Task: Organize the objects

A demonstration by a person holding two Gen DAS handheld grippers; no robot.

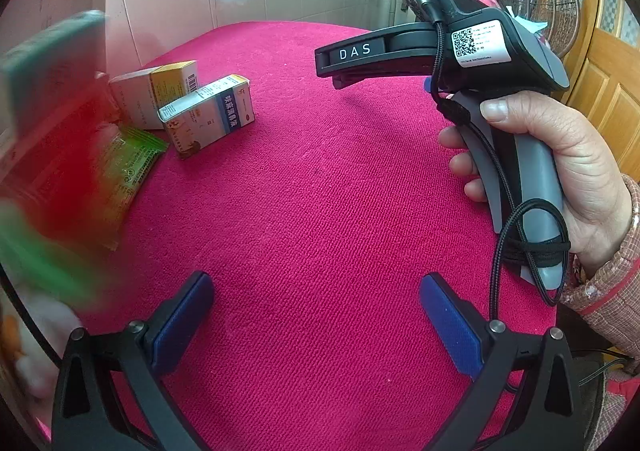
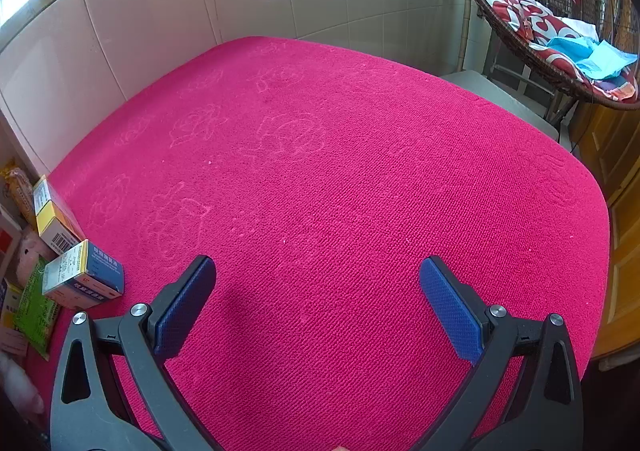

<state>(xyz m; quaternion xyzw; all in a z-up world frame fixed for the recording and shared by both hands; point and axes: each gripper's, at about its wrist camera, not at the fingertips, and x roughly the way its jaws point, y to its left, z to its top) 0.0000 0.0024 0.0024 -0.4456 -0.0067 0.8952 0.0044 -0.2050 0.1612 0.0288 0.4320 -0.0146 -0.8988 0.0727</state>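
A white and blue medicine box (image 1: 208,113) lies on the pink cloth (image 1: 320,191) at the left, beside a white and yellow box (image 1: 156,91) and a green sachet (image 1: 128,167). The same boxes show at the left edge of the right wrist view, the blue one (image 2: 86,275) and the yellow one (image 2: 54,221). My left gripper (image 1: 316,303) is open and empty over the cloth. My right gripper (image 2: 318,291) is open and empty; in the left wrist view its body (image 1: 480,51) is held in a hand at the right.
A blurred red and green thing (image 1: 48,155) fills the left edge, very close to the camera. A tiled wall (image 2: 200,3) runs behind the table. A wicker hanging chair (image 2: 560,23) with cushions stands at the back right, next to a wooden door (image 1: 608,71).
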